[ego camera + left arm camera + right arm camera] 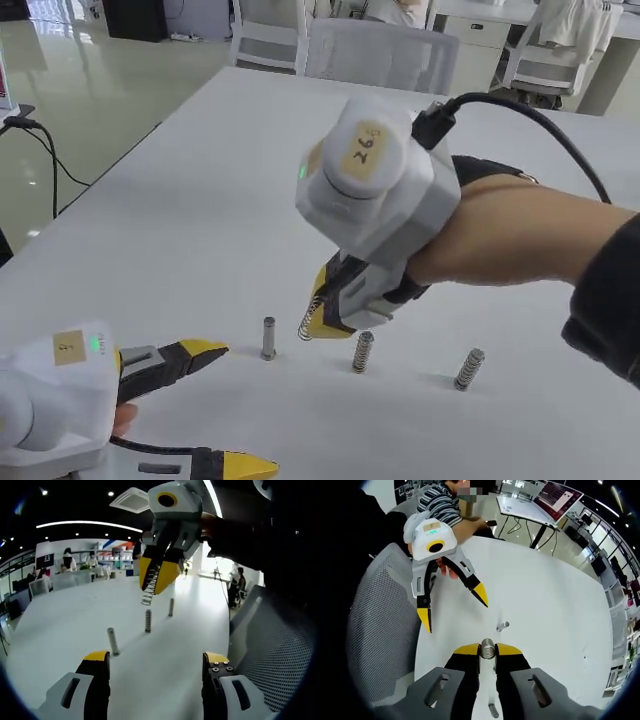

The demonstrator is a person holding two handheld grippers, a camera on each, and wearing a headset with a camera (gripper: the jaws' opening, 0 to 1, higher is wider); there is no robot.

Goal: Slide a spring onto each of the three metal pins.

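Metal pins: three are seen standing in a row on the white surface (180,200).
Done pins: the middle pin (363,352) and the end pin (469,368) each have a spring wrapped around them.
Bare pin (268,338): no spring is on it. It stands straight up at the left end of the row.
Spring (309,318): it is held in the air, off the surface. Its lower end hangs free below the yellow tips.
Right claw (318,325): it is closed on the upper part of the spring, which is pinched between its two tips.
Left claw (228,408): its jaws are spread wide and nothing is held. It is low down, near the bare pin, on the pin's left.
Which way: the bare pin is just beside the spring's lower end, a little to the left and lower in the head view. In the right gripper view the pin's top is seen just ahead of the spring's open end.
Long axis: the pin points straight up. The spring is tilted, so the two are not lined up yet.
Nearer claw: the right one, and the spring is in it.
Step, as a guess: two pins are done and the last one is being aimed at.
Next, as a guess: the spring would have to be stood up straight over the pin's top and then lowered.
Risk: the spring's end could catch on the pin's top and bend sideways.
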